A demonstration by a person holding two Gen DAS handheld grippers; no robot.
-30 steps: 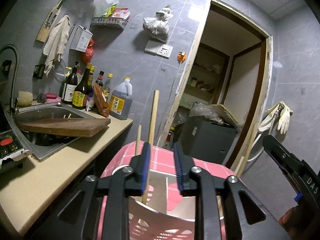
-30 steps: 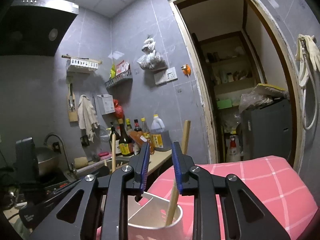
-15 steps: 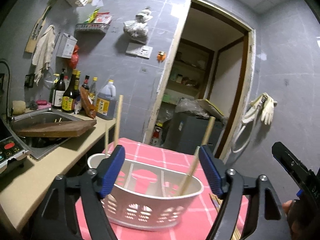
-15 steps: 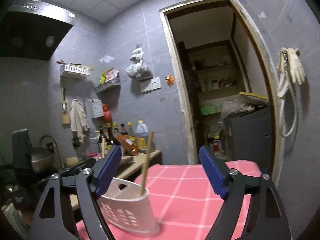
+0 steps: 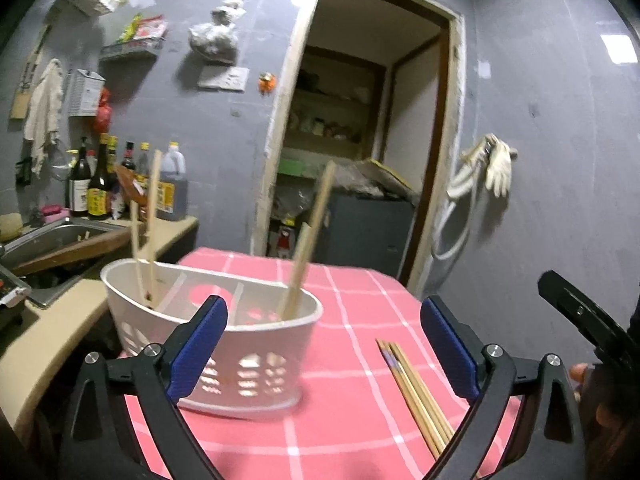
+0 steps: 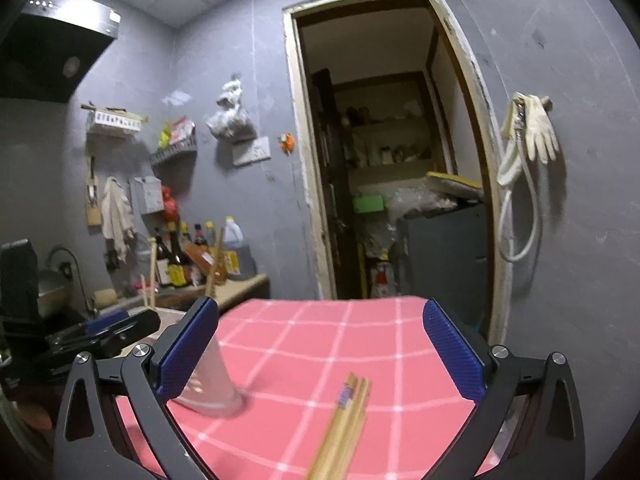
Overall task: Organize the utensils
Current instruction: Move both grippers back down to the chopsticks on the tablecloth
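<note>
Our left gripper (image 5: 322, 354) and right gripper (image 6: 320, 354), black two-finger tongs with blue pads, have both just been spreading and now stand wide with nothing between them. A loose bundle of bare wooden chopsticks (image 6: 340, 420) lies flat on the pink checked tablecloth (image 6: 320, 340) at six o'clock in the right view. To lift one cleanly, we judge it best to straddle a single stick crosswise. The white perforated plastic caddy (image 5: 224, 344), at nine o'clock of the bundle, already holds four upright.
</note>
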